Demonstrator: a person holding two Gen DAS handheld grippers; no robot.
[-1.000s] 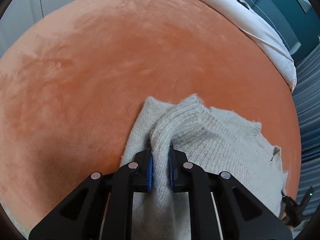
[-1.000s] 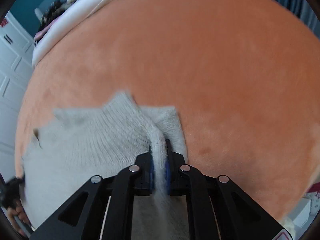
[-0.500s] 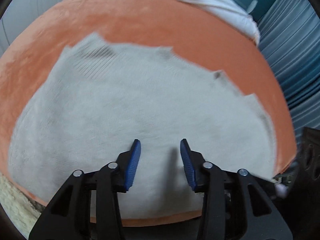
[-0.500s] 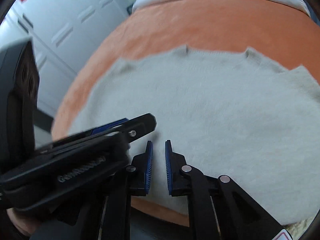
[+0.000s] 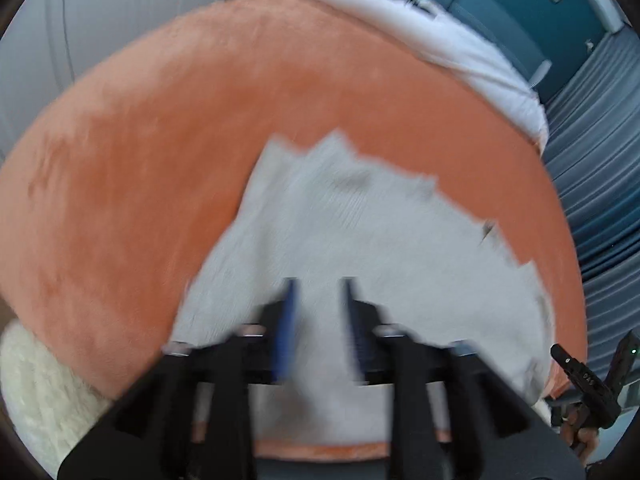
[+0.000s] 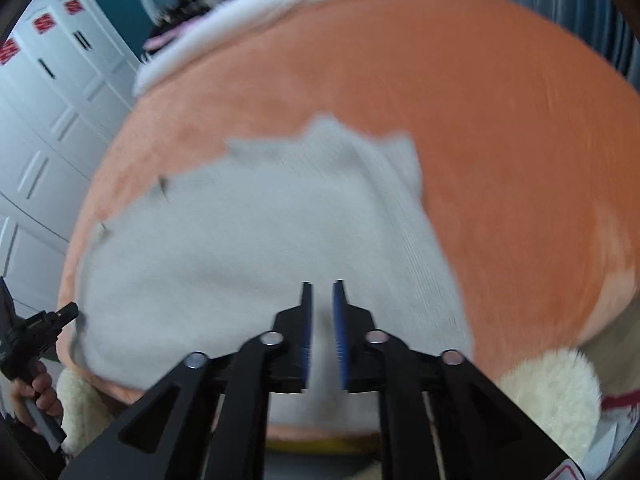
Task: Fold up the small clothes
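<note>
A light grey knit sweater (image 5: 360, 236) lies spread flat on the orange plush bed cover (image 5: 160, 140); it also shows in the right wrist view (image 6: 260, 232). My left gripper (image 5: 318, 292) is open and empty over the sweater's near left part. My right gripper (image 6: 322, 292) hovers over the sweater's near right part with its jaws a narrow gap apart and nothing between them. Both views are motion-blurred. Each gripper shows at the edge of the other's view, the right one (image 5: 588, 384) and the left one (image 6: 36, 328).
A white duvet (image 5: 440, 36) with dark and pink clothes lies at the far end of the bed. A cream fluffy rug (image 5: 36, 392) sits by the near bed edge. White wardrobe doors (image 6: 44, 92) and blue-grey curtains (image 5: 600, 160) flank the bed.
One second ago both grippers were shut on pinched sweater folds. They let go, pulled back toward the near edge, and the sweater now lies flat. Both cameras are still swinging.
</note>
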